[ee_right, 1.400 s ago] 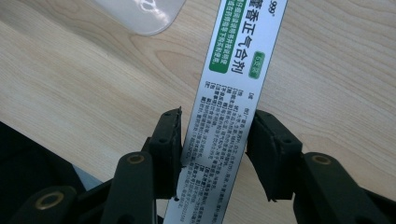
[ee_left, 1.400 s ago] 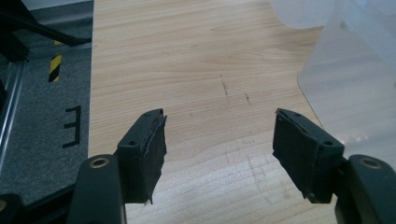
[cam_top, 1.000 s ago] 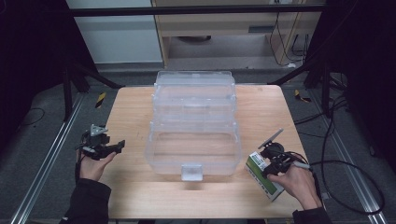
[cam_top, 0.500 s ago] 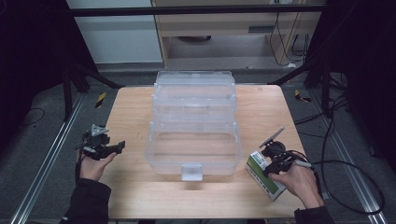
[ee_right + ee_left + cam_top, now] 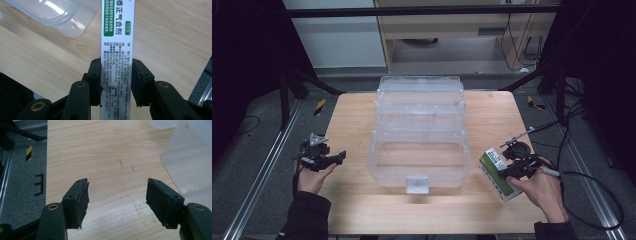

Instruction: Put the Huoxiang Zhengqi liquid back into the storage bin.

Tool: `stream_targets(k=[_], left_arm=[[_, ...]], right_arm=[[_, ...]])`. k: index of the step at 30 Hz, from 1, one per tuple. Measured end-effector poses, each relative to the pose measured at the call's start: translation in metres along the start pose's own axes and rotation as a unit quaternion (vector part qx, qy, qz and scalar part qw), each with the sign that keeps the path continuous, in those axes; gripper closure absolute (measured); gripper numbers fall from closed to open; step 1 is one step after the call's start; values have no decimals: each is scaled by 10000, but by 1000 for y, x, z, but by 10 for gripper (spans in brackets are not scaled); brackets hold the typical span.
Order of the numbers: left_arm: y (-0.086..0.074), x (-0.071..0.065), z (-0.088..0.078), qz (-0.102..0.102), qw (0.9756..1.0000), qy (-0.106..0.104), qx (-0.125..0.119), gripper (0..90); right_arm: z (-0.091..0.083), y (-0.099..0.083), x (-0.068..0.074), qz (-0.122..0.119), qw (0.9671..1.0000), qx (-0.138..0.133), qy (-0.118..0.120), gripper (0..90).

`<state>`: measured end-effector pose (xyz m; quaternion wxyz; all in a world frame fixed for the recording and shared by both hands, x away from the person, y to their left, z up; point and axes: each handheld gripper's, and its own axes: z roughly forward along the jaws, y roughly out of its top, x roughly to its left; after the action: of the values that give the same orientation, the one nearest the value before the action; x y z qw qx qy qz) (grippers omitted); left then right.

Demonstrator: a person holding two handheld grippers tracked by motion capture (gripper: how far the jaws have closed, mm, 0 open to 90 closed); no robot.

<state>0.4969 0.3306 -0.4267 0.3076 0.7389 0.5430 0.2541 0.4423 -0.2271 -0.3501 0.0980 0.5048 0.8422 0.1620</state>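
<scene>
Right gripper [image 5: 116,82] clamped on a slim white-and-green carton [image 5: 117,50], pads pressing its two narrow sides near one end; left gripper [image 5: 117,197] spread wide with nothing between the jaws, hovering over bare wood near the left edge of the table [image 5: 357,115]. Seen from the high view, right gripper [image 5: 512,170] and carton [image 5: 498,174] at the right front corner of the table, just beside the clear plastic storage box [image 5: 419,135] standing open at the middle, apparently the place meant for the carton.

Judged risks from here:
- Grip taken low on a long carton (most of its length sticking out past the pads), so likely to swing or twist on a quick move.
- Thin cardboard liable to dent or buckle under a harder squeeze.
- Free end could clip the near wall of the box on the way over and lever the carton out of the pads, or nudge the light box across the table.
- Left gripper well apart from the box, so no steadying at hand.

Print on the carton: Chinese characters, large green ones reading roughly 香正气合剂 with a small green oval mark beside; smaller black text below too fine to read.
</scene>
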Motion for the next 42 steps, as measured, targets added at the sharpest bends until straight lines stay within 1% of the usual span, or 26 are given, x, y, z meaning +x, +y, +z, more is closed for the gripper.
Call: stream_targets(k=[2, 5, 7, 10, 14, 18, 20, 22, 27, 30, 33, 37, 42], left_arm=[[0, 0, 0, -3, 10000, 1, 2, 339], [0, 0, 0, 6, 10000, 0, 10, 340], [0, -1, 1, 2, 10000, -6, 9, 340], [0, -1, 1, 7, 10000, -13, 20, 340], [-1, -1, 3, 24, 10000, -14, 48, 340], [-1, -1, 2, 13, 10000, -17, 43, 340], [-1, -1, 2, 13, 10000, -11, 40, 340], [0, -1, 2, 15, 10000, -15, 40, 340], [-1, -2, 3, 23, 10000, -27, 56, 340], [-1, -1, 3, 14, 10000, -28, 50, 340], [-1, -1, 3, 12, 10000, -28, 56, 340], [-1, -2, 3, 24, 10000, -31, 51, 340], [-1, -1, 3, 19, 10000, -30, 51, 339]], right_arm=[[-5, 1, -1, 31, 10000, -84, -21, 641], [-12, 3, -1, -37, 9997, -225, -91, 642], [-18, 6, -1, -5, 9995, -302, -120, 642], [-25, 9, -1, -88, 9989, -439, -161, 643], [-33, 14, -1, -39, 9984, -547, -147, 644], [-42, 18, -1, -100, 9975, -672, -214, 644], [-47, 20, 0, -186, 9967, -760, -209, 644], [-54, 22, 1, -254, 9957, -869, -196, 643], [-67, 30, 6, -404, 9930, -1081, -255, 643], [-72, 36, 8, -517, 9906, -1235, -292, 643], [-77, 41, 12, -587, 9887, -1361, -243, 643], [-80, 50, 18, -778, 9846, -1556, -141, 643], [-79, 62, 26, -1047, 9810, -1631, -49, 643]])
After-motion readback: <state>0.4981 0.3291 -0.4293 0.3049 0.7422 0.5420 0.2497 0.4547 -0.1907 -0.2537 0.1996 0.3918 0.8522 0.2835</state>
